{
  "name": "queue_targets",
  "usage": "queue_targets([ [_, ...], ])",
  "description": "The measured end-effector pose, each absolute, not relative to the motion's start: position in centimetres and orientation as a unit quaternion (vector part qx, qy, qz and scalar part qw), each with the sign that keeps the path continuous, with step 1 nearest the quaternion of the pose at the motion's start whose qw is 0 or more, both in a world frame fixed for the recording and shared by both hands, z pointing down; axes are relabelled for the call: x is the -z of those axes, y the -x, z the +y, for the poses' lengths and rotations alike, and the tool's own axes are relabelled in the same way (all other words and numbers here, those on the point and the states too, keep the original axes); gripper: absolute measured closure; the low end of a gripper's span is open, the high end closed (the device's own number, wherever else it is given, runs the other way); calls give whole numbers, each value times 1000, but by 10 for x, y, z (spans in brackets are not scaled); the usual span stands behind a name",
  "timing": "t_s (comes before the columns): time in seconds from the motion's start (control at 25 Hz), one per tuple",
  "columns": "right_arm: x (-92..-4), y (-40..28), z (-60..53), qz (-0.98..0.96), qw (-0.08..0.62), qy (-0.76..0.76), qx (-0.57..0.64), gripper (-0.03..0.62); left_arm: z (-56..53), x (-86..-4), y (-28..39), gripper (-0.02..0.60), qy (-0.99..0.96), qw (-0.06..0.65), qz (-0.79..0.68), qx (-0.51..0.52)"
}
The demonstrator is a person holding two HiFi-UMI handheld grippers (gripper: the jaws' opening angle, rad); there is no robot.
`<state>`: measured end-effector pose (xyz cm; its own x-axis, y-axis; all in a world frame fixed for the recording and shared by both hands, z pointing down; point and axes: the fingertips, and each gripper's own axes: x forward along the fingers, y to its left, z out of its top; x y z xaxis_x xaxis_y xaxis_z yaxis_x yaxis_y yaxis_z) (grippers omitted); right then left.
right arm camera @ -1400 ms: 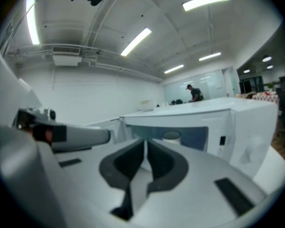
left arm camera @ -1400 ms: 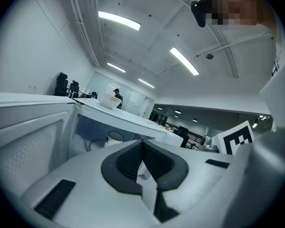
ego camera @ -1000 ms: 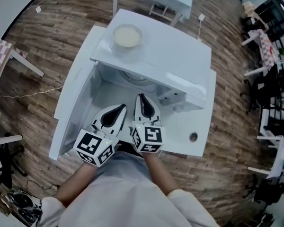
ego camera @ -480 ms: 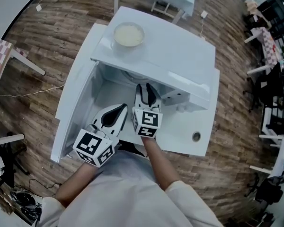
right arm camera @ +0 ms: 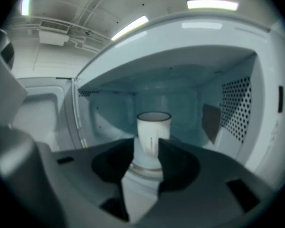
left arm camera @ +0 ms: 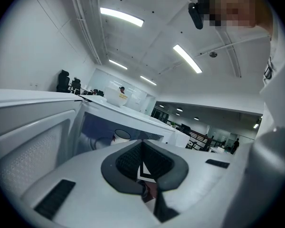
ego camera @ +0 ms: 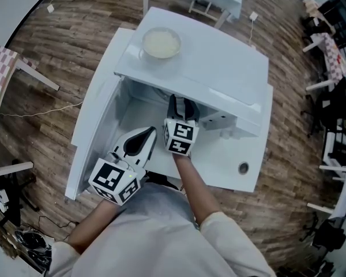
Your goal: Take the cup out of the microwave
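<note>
Cup (right arm camera: 153,127) sits at 12 o'clock inside the microwave (right arm camera: 237,113). The right gripper (right arm camera: 147,151) fingers, just opened, frame it untouched, so a skewed push could topple it. The left gripper (left arm camera: 141,163) fingers are clenched, empty.

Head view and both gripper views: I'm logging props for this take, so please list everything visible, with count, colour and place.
microwave: one, white, on the table, door swung open to the left
cup: one, white, upright inside the microwave
bowl: one, white with cream contents, on top of the microwave
table: one, white, under the microwave
floor: brown wood planks, all around
left gripper: one, white and black, shut and empty, in front of the cavity near the open door
right gripper: one, white and black, reaching into the microwave; jaws have just been opening, cup in line with the gap, not gripped
</note>
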<state>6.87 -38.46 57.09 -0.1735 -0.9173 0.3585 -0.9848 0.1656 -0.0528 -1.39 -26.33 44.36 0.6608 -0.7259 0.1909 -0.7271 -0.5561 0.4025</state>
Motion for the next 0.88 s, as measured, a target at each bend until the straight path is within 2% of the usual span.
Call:
queue_targets([
  [0.56, -587, -74, -413, -740, 129, -648, -130, 436, -277, -447, 25, 566, -875, 237, -421, -11],
  [0.8, -587, -78, -417, -731, 134, -659, -116, 458, -281, -446, 36, 566, -871, 239, -429, 1],
  [0.88, -585, -79, -418, -727, 131, -664, -118, 502, -283, -444, 38, 566, -870, 239, -432, 5],
])
